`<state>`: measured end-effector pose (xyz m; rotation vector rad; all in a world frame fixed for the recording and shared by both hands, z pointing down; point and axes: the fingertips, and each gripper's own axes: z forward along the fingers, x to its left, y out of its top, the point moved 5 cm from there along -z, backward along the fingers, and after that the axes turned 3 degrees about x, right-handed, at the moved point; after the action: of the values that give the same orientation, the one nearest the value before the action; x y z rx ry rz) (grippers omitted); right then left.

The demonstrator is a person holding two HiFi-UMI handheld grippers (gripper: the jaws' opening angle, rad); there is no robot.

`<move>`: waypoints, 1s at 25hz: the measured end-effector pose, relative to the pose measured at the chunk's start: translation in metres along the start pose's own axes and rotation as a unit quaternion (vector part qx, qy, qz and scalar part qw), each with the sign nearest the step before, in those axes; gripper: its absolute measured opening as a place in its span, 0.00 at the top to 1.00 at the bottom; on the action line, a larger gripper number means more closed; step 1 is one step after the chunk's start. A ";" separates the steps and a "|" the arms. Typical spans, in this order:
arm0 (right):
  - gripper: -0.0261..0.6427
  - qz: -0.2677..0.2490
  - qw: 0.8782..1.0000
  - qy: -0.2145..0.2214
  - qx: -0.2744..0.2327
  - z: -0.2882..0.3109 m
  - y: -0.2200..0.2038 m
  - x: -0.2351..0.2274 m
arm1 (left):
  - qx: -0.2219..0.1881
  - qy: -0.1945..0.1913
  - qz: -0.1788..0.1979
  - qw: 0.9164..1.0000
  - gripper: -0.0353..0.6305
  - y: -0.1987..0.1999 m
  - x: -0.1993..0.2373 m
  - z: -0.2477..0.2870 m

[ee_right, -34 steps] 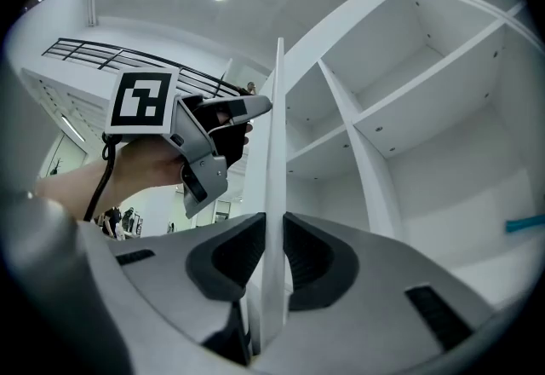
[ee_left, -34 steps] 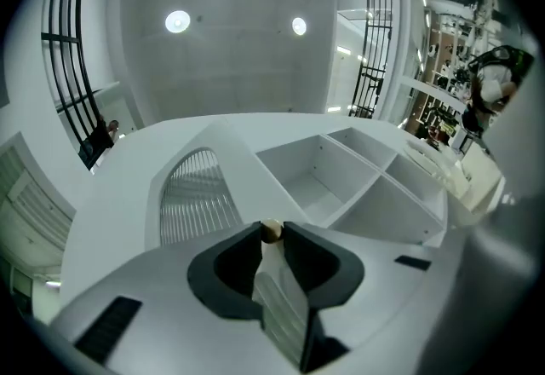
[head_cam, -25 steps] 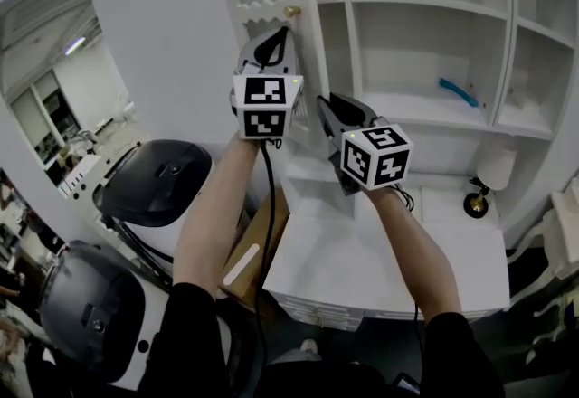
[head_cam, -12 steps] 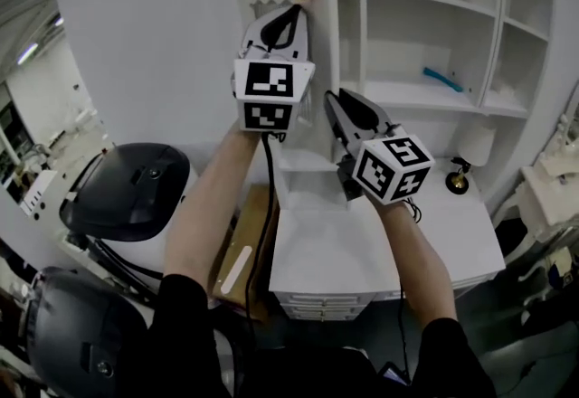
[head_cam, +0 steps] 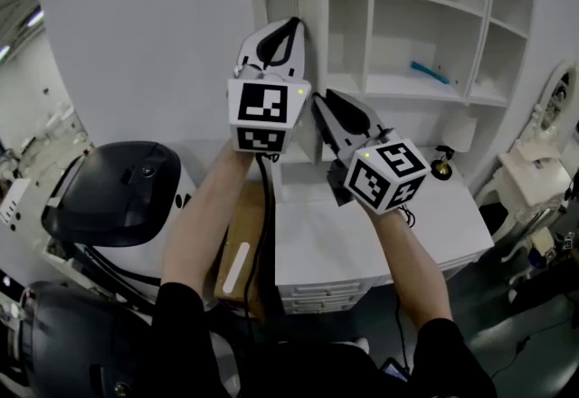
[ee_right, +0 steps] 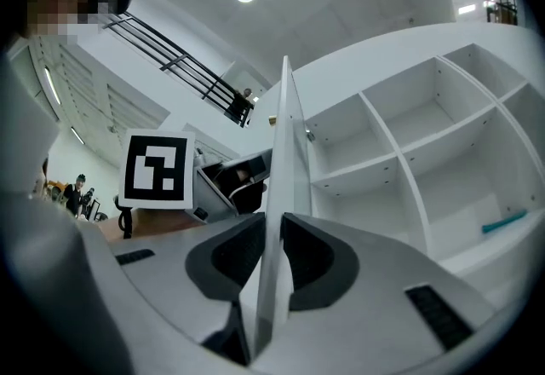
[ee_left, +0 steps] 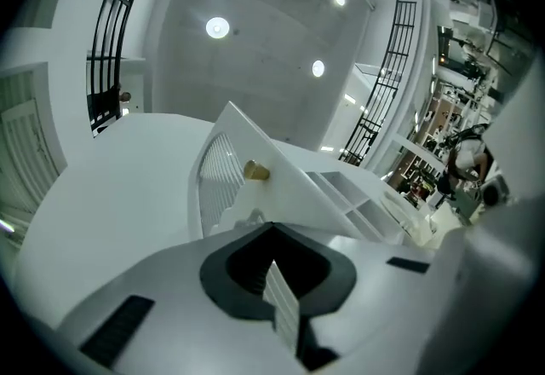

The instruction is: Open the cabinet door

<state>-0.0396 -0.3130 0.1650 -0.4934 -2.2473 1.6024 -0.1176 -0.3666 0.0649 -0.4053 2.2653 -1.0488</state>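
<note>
Your left gripper (ee_left: 272, 228) is clamped on the free edge of the door (ee_left: 285, 190), just below the brass knob (ee_left: 255, 170), with the thin white panel pinched between its jaws. Your right gripper (ee_right: 278, 222) is closed on that same edge lower down, towards the bottom corner, with the panel running straight up between its jaws.

The door stands swung out from the cabinet, edge-on to your head. The shelves (head_cam: 412, 21) behind it are already exposed, so the opening looks nearly done.

Expect a stiff, light painted panel. It should swing easily on its hinges, but it is smooth enough for the pads to slide. The upper part is slatted and looks weaker, so keep your grip on the solid frame edge, not the slats. Two grips on one edge can twist the panel, so move both hands along the same arc. The knob is the surer hold if the edge slips.
</note>
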 end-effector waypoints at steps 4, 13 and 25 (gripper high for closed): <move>0.84 -0.010 1.000 0.007 -0.006 0.010 -0.002 0.033 | 0.005 0.003 -0.013 1.000 0.94 -0.008 0.013 -0.031; 0.86 0.020 0.999 0.046 -0.012 0.038 -0.012 0.080 | 0.023 0.011 -0.047 0.999 0.94 -0.033 0.043 -0.086; 0.93 0.080 0.994 0.065 -0.040 0.044 -0.031 0.094 | 0.048 -0.005 -0.060 0.997 0.94 -0.067 0.034 -0.142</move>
<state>-0.1460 -0.3155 0.1874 -0.7942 -2.2288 1.5102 -0.2328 -0.3440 0.1744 -0.5099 2.1941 -1.2077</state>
